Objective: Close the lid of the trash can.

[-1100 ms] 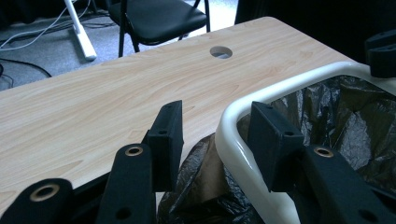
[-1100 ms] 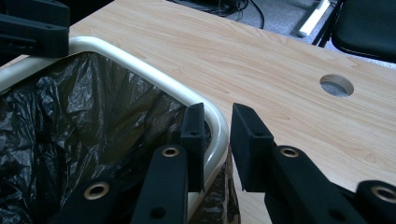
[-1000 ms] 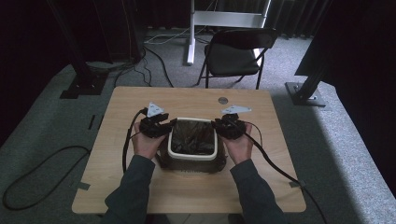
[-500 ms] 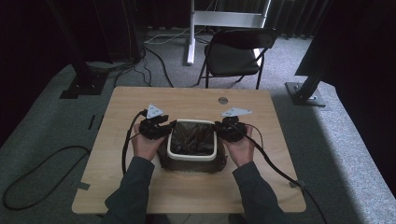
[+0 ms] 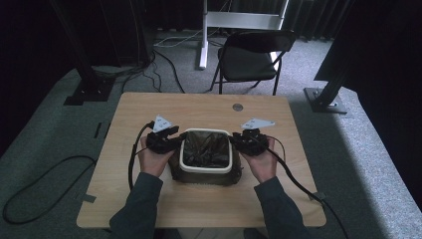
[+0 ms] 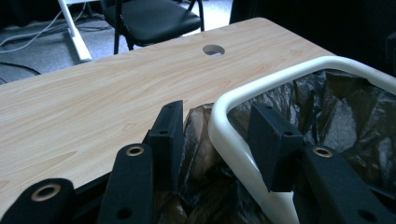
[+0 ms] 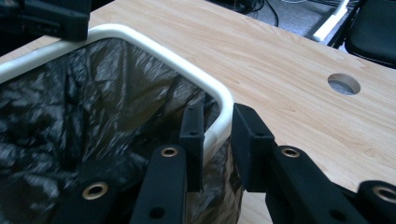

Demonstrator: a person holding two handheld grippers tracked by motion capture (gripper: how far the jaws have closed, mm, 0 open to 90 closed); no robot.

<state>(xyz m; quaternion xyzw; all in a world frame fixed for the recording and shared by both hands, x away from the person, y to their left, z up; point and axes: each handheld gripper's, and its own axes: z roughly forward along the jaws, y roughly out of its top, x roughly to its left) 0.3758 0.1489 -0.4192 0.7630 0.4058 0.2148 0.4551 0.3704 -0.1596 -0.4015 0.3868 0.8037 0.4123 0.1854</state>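
A wooden table is carrying a white-rimmed bin lined with a black plastic bag, sitting toward the person's side of the tabletop between the two hands, with a round cable hole farther back near the far edge. The left gripper is straddling the bin's white rim with its jaws parted, one outside against the draped bag and one inside, neither pressing the rim. The right gripper is straddling the opposite rim likewise, its jaws narrowly apart around it; I cannot tell whether they are pinching it.
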